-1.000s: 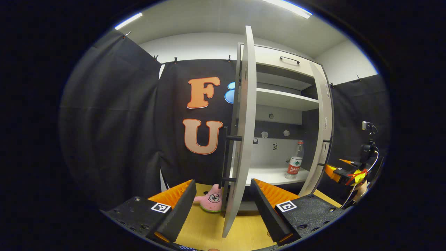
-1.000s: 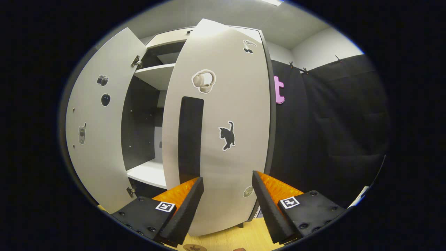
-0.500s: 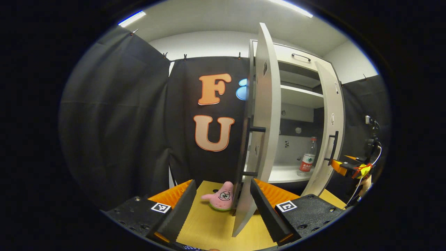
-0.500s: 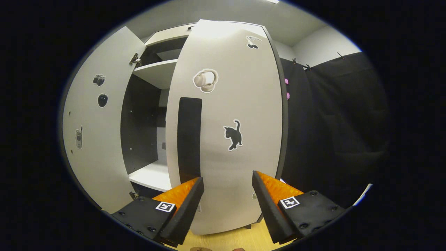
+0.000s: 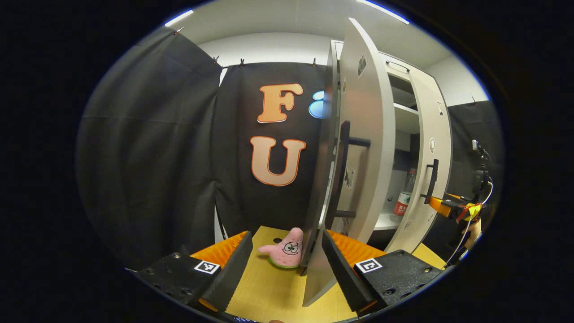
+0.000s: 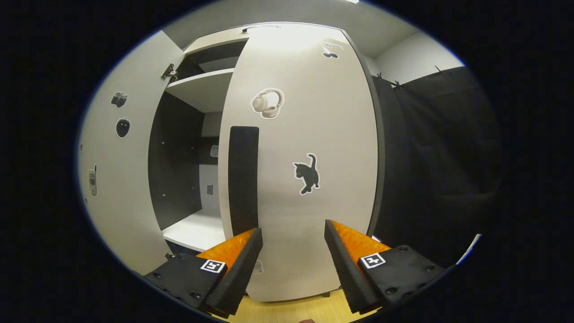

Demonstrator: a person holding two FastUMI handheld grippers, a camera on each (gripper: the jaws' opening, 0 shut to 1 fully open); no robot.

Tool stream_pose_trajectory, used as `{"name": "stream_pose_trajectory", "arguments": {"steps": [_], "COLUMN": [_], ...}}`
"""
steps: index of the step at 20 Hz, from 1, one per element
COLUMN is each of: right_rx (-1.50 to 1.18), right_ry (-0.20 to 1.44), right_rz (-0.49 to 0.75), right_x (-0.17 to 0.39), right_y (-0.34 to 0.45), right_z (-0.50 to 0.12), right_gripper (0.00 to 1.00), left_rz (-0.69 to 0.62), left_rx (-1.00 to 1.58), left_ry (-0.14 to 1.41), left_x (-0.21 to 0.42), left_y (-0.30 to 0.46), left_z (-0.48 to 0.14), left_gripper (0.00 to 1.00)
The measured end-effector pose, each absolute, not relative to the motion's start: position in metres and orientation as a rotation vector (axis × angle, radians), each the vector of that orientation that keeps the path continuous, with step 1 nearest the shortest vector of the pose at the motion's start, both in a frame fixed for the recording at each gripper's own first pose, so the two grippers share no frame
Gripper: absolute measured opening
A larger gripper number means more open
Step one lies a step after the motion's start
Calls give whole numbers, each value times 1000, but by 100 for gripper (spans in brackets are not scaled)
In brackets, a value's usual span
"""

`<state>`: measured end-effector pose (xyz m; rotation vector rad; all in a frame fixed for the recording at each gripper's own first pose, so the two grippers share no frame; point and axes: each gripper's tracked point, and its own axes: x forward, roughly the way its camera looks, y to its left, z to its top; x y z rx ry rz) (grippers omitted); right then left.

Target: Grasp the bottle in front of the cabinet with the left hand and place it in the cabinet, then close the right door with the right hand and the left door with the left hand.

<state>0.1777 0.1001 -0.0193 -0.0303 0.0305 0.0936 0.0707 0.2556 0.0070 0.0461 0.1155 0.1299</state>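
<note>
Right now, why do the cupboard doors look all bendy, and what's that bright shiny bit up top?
Left gripper view: the fisheye lens bows the left door. Right gripper view: the right door bulges the same way, and ceiling light washes out its top edge.

No legible text on the bottle [image 5: 403, 201] label inside the cabinet [image 5: 406, 121]; door stickers [image 6: 307, 172] pictorial only, without words.

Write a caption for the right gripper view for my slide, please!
Open right gripper faces the right door, with its cat sticker, as it nears the cabinet.
</note>
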Motion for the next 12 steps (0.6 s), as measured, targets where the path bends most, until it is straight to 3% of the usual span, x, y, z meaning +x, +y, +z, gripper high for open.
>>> {"name": "stream_pose_trajectory", "arguments": {"steps": [12], "right_rx": [-27], "right_ry": [29], "right_rz": [79], "right_x": [187], "right_y": [105], "right_z": [-20], "right_gripper": [93], "left_rz": [89], "left_rx": [31], "left_ry": [158], "left_x": [104], "left_y": [259], "left_z": [-22], "left_gripper": [95]}}
